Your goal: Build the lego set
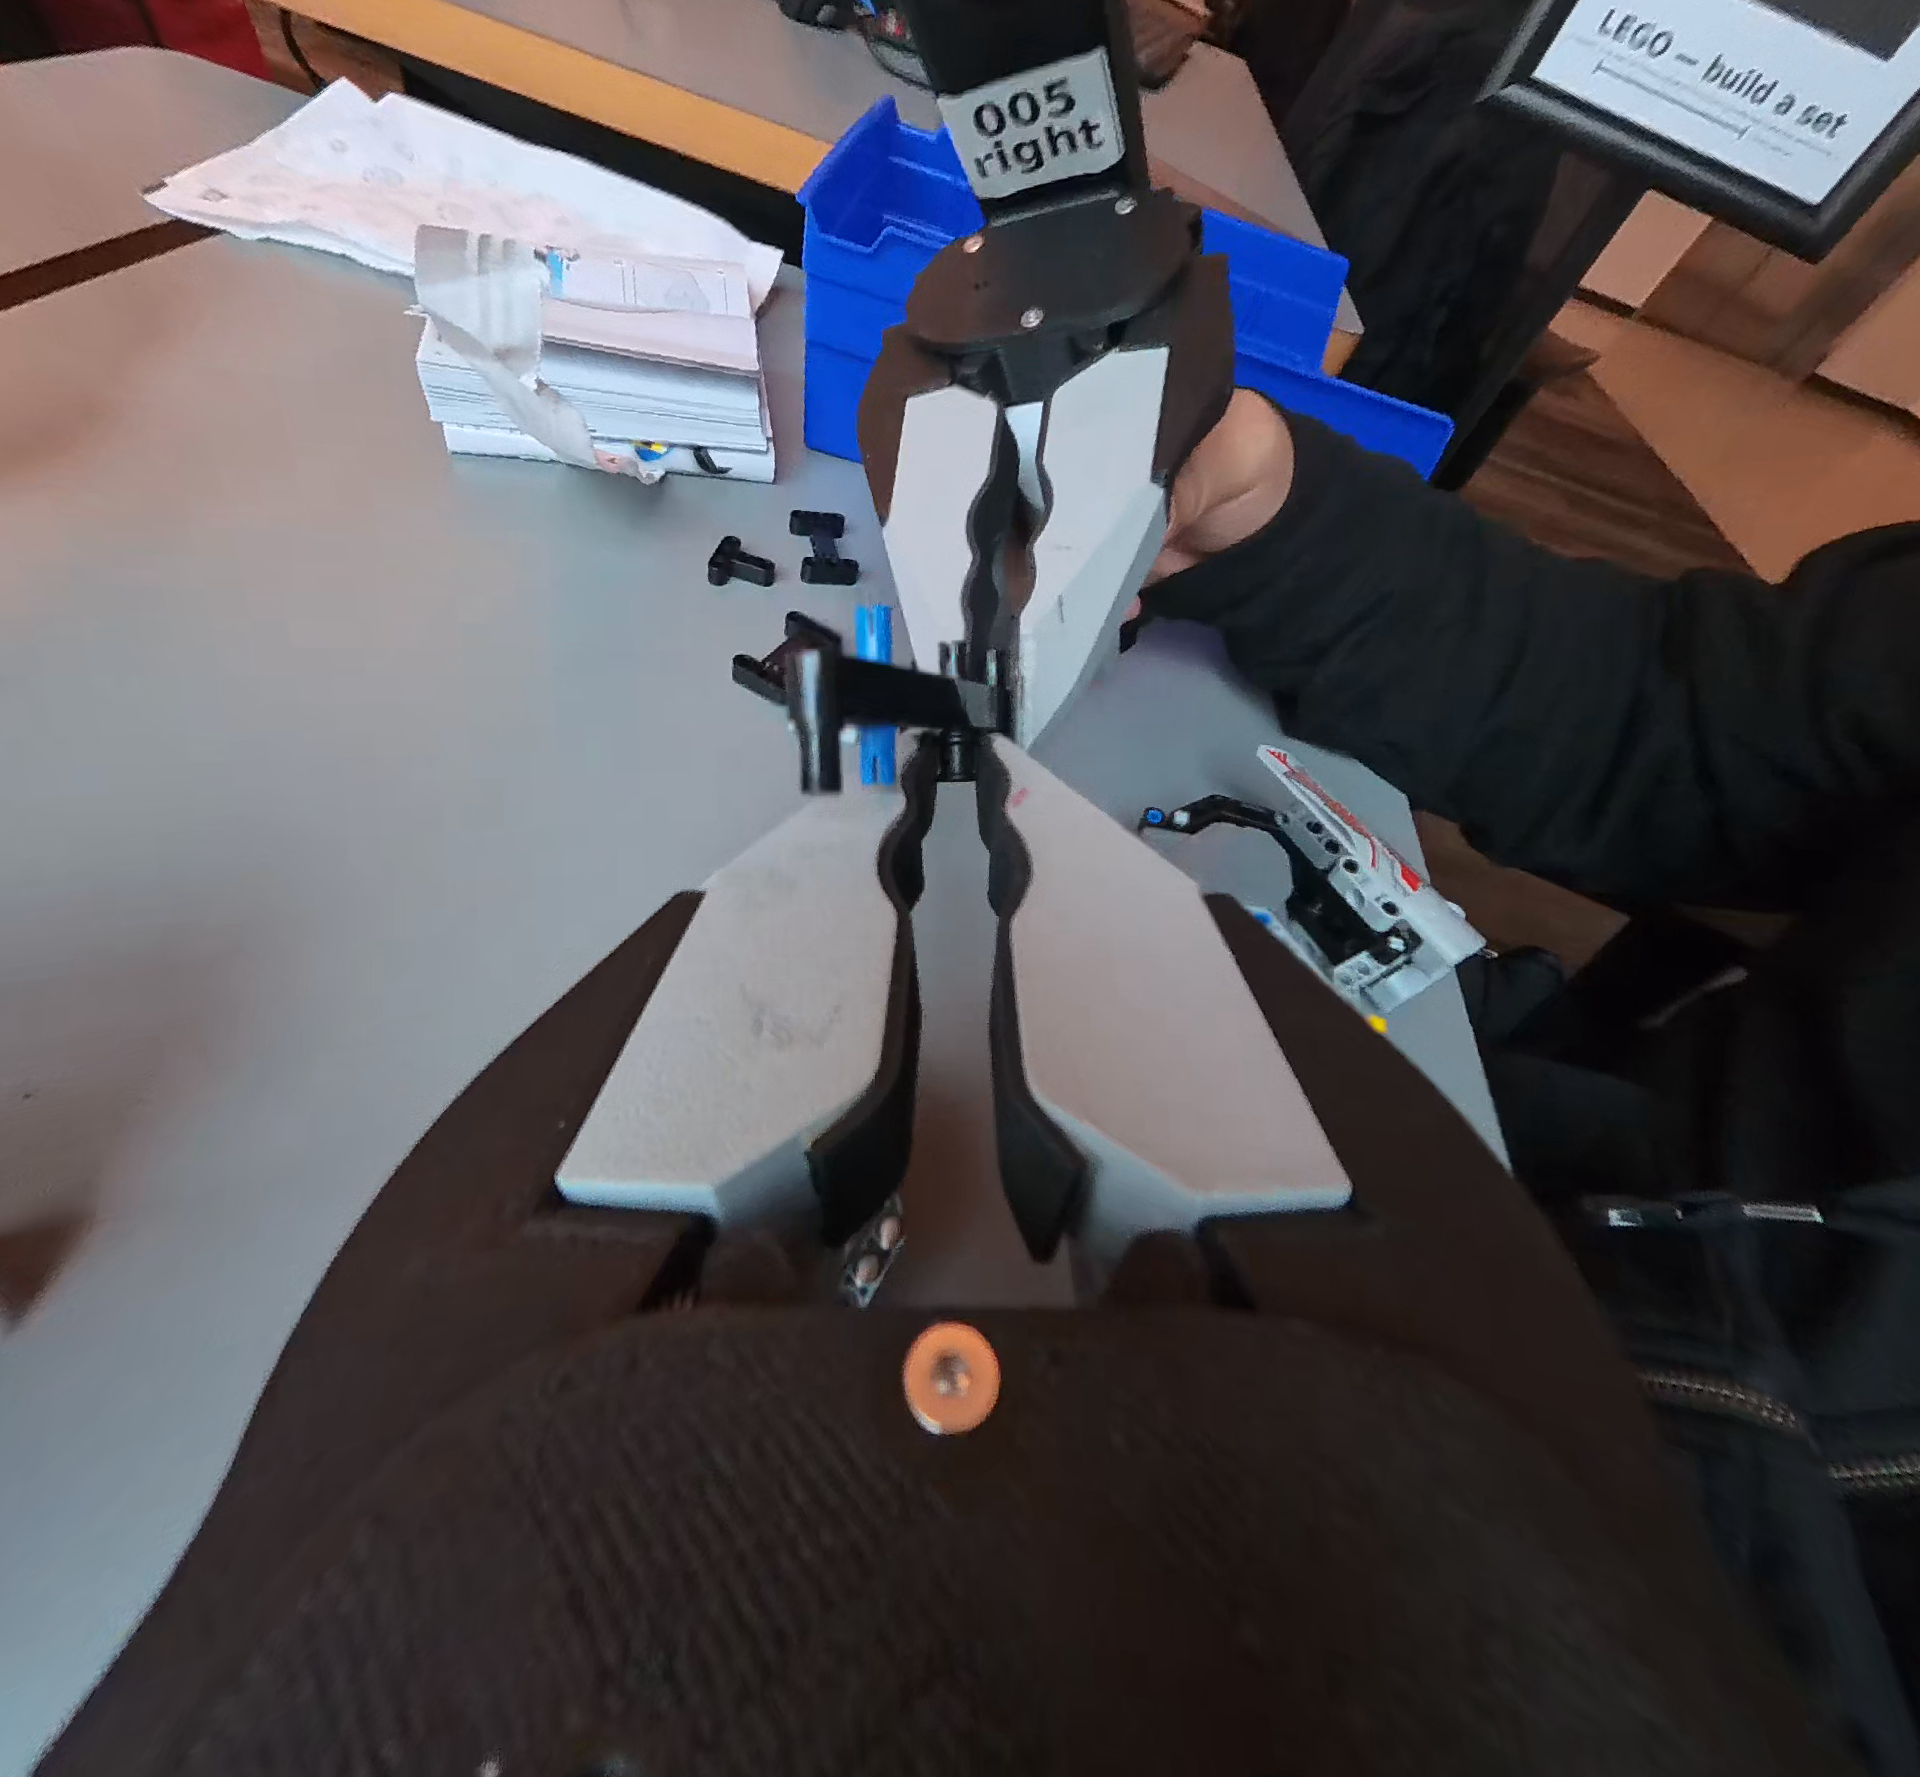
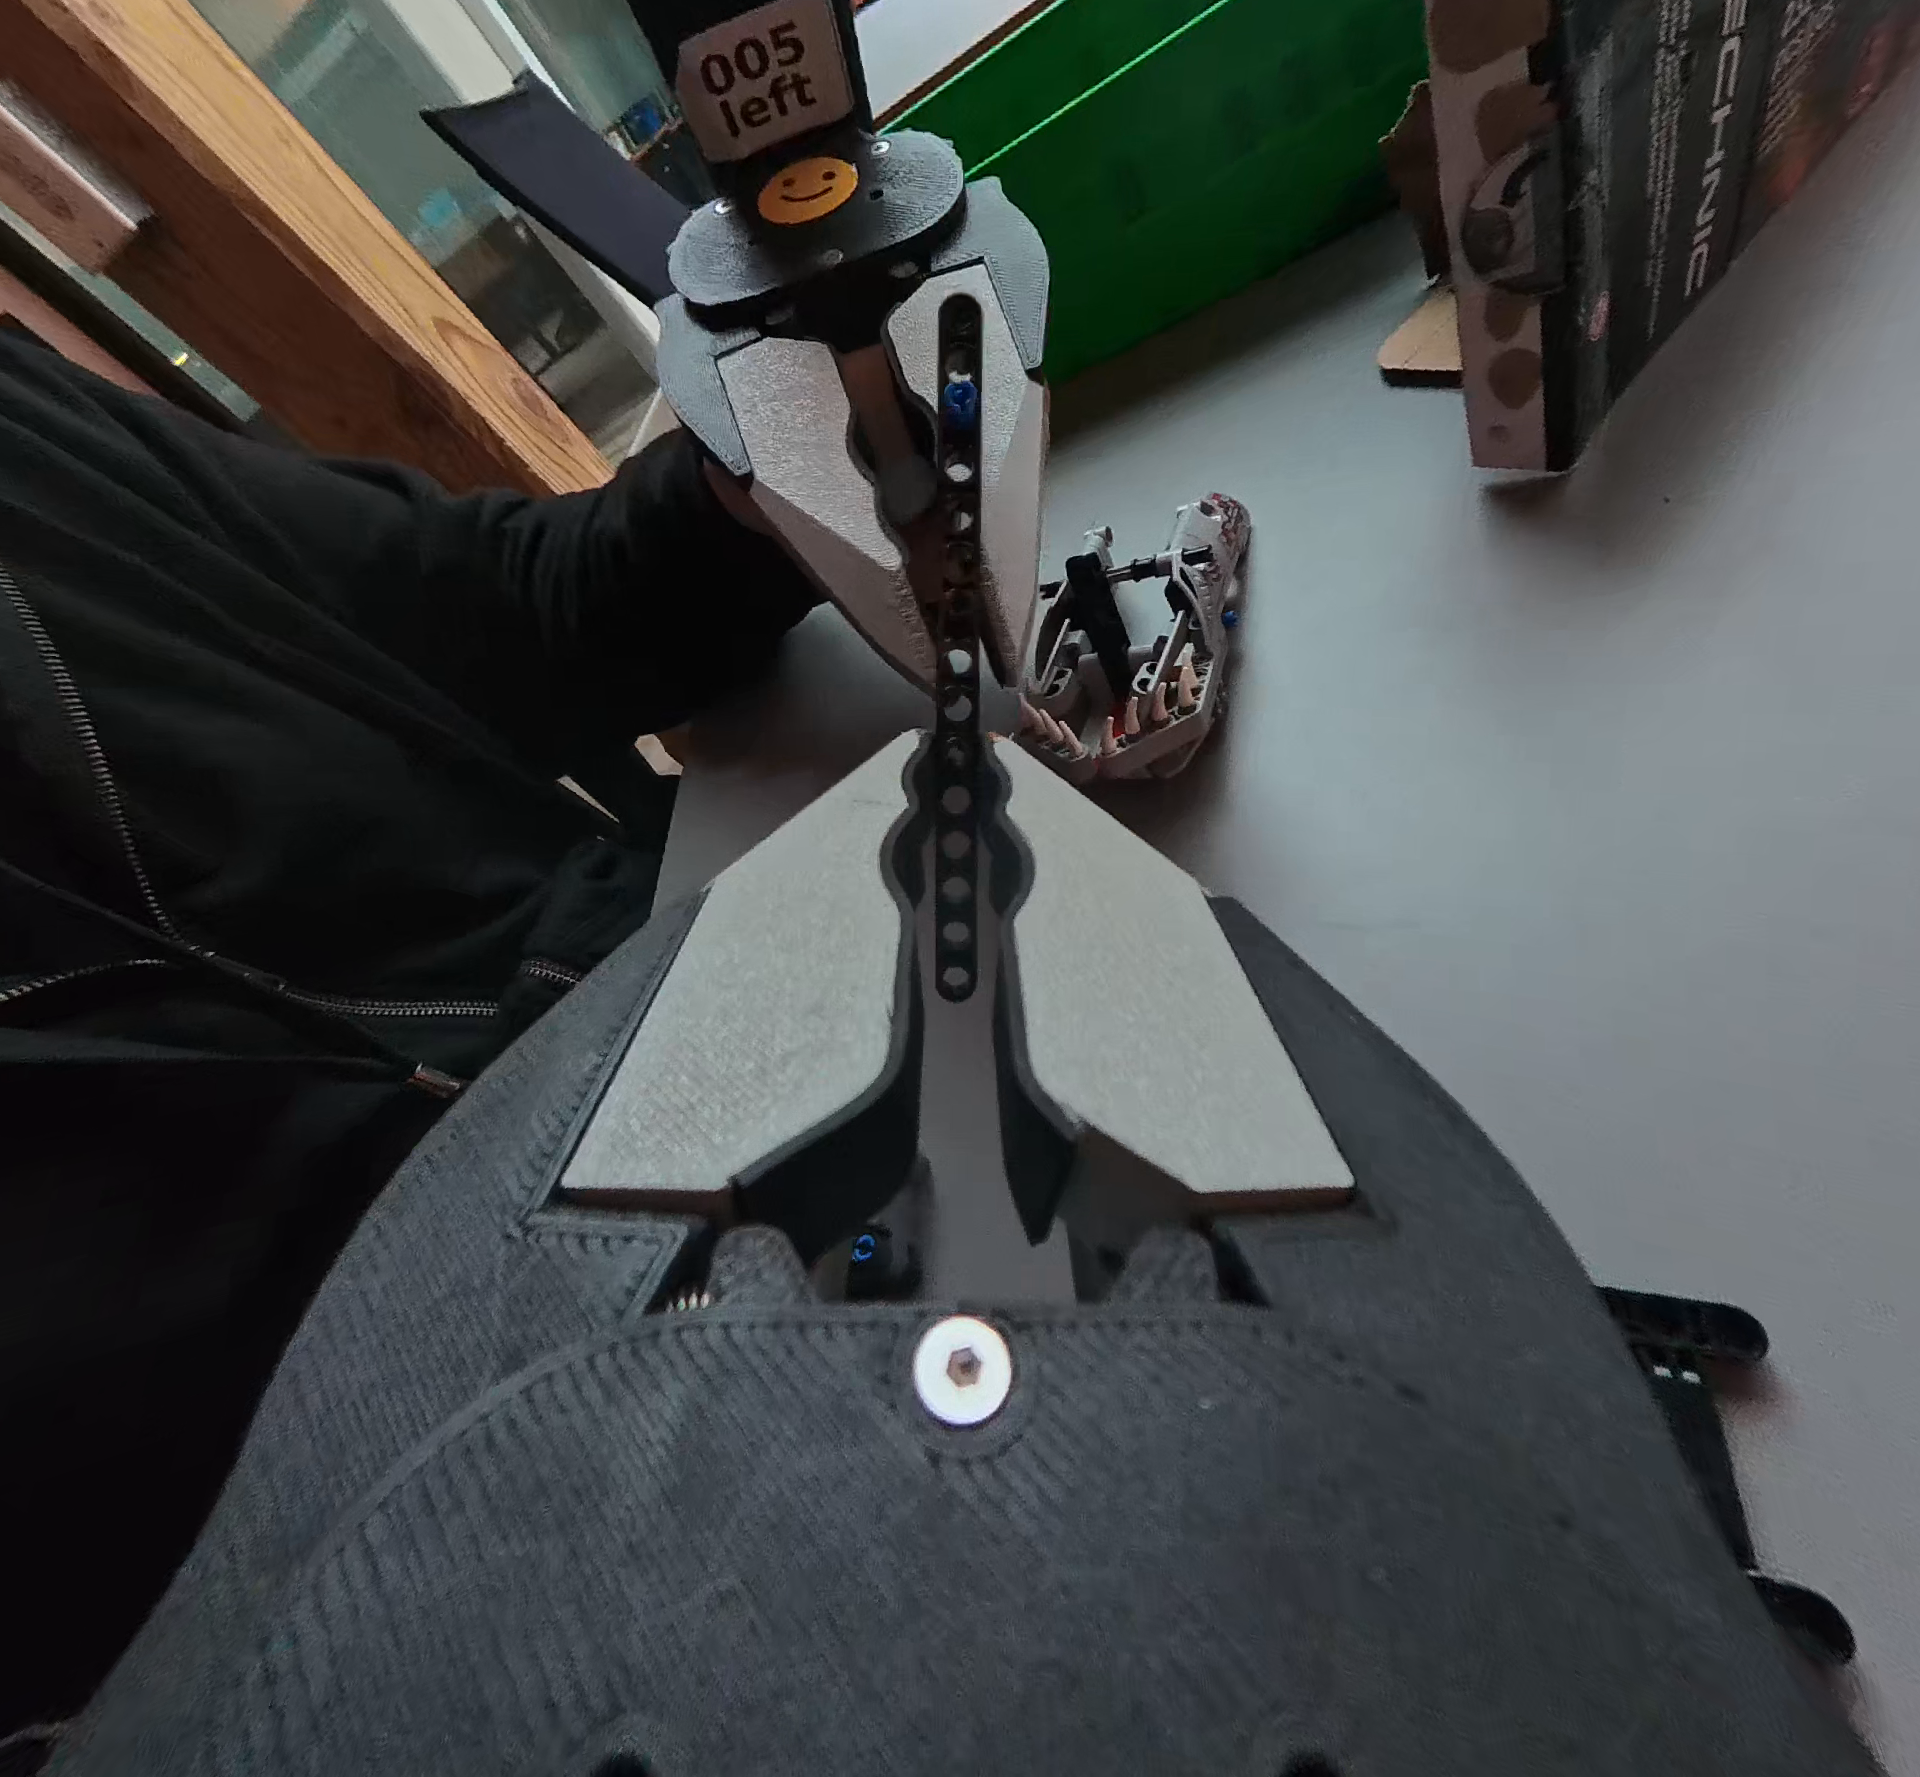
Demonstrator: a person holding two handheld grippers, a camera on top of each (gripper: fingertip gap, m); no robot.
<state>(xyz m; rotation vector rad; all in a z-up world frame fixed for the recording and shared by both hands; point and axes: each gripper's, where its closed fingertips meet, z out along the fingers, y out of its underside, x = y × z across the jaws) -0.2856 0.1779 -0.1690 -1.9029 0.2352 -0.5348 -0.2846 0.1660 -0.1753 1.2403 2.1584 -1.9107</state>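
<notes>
Two grippers meet tip to tip above the grey table: right gripper clenched on a long black holed beam, left gripper pinching a small black pin, with the half-built white model just beside them.

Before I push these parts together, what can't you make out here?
1. Left wrist view: small black plastic part pinched in the left gripper, too small and blurred to identify; the right gripper hides where it seats.
2. Right wrist view: the target hole, covered by the long black holed plastic beam itself.
3. Left wrist view: blue plastic bin contents, behind its wall.
4. Right wrist view: black pieces, cut off behind the gripper body.
</notes>
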